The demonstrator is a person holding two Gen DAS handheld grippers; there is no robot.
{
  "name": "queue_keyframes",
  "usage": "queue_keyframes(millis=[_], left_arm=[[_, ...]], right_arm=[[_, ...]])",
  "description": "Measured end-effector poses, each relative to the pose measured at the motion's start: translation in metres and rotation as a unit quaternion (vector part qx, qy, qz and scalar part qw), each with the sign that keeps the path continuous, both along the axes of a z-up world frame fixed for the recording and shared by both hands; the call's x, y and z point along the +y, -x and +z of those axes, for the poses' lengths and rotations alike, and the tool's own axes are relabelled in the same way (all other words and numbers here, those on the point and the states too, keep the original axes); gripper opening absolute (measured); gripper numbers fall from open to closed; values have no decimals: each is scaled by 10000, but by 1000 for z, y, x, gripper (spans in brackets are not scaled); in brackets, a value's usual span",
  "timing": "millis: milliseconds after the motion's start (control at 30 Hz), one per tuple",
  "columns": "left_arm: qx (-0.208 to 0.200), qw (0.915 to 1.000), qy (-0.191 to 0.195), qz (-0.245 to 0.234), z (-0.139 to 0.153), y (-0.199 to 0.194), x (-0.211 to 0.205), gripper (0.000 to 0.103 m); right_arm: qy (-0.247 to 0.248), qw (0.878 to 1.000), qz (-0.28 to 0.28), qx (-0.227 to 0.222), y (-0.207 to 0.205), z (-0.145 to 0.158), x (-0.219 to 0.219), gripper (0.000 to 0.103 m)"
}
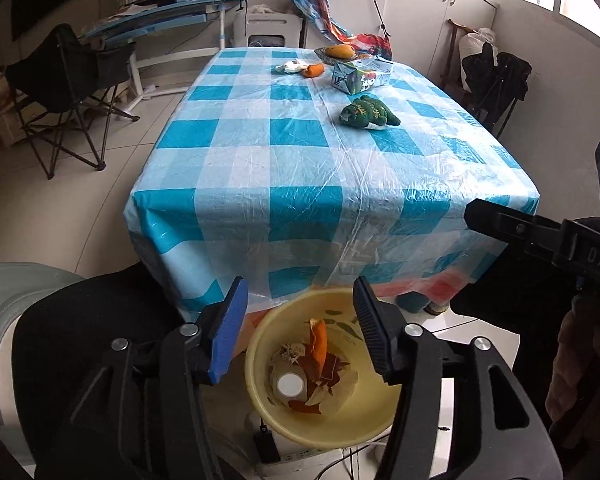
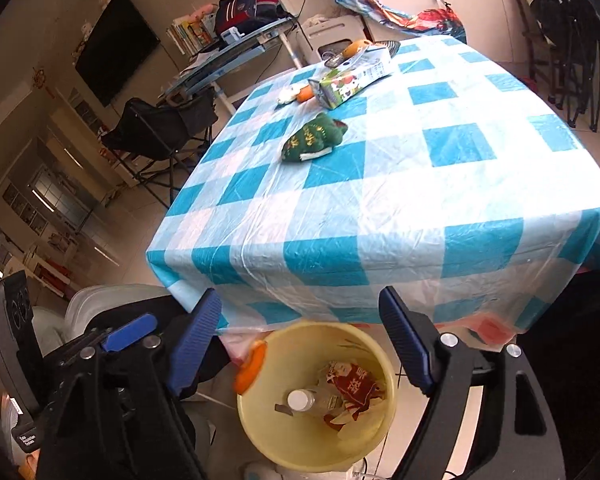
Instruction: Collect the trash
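Tools [image 1: 300, 328] [image 2: 300, 344] agape above yellow bin [image 1: 260, 344]

yellow bin [image 2: 374, 436] base cut off by frame edge, trash beneath bottle [image 2: 300, 399] hidden, carton [image 1: 362, 75] print unreadable

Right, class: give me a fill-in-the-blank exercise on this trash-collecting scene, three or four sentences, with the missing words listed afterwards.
1. The bin on the floor in front of the table is ____ in colour.
2. The tablecloth is checked in white and ____.
3. The piece of orange peel at the bin's rim is ____ in colour.
4. Both the left gripper and the right gripper have their jaws ____.

Missing words: yellow; blue; orange; open
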State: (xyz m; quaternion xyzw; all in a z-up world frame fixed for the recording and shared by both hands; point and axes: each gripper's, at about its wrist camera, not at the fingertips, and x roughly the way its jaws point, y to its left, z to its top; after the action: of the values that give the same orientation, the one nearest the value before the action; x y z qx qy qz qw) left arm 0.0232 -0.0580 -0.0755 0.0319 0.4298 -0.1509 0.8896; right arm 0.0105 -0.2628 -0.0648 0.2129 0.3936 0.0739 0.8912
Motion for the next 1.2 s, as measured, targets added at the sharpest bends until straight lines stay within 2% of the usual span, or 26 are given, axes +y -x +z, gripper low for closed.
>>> queue_keyframes(millis=[33,100,167,267,333,400,500,700,1200], left_arm=[[-118,9999,21,113,7,0,6,60],[-392,9981,64,462,21,0,21,73],[-715,9939,143,823,37,2,39,81],[-1061,9872,195,1172,50,5,60,86],[-1163,9843,140,1322,47,5,70,88],[-1069,9841,82,1414,37,2,77,88],[-822,9841,235,1560,29,-7,88,88],[-814,9839,222,1577,23,-8,86,91],[-809,9845,171,1549,21,-10,83,94]], right_arm=[[47,10000,-76,-12,1,0,-1,80],[168,9997,-203,25,3,0,-6,84],[296,9993,-236,39,5,-1,-2,84],[576,9982,-191,15,16,6,0,87],[679,9976,-128,50,17,5,6,89],[748,9971,-48,104,17,0,11,89],[870,9961,-6,157,15,-5,17,89],[936,9947,-8,429,6,-22,20,89],[984,9933,-62,600,6,-30,21,89]])
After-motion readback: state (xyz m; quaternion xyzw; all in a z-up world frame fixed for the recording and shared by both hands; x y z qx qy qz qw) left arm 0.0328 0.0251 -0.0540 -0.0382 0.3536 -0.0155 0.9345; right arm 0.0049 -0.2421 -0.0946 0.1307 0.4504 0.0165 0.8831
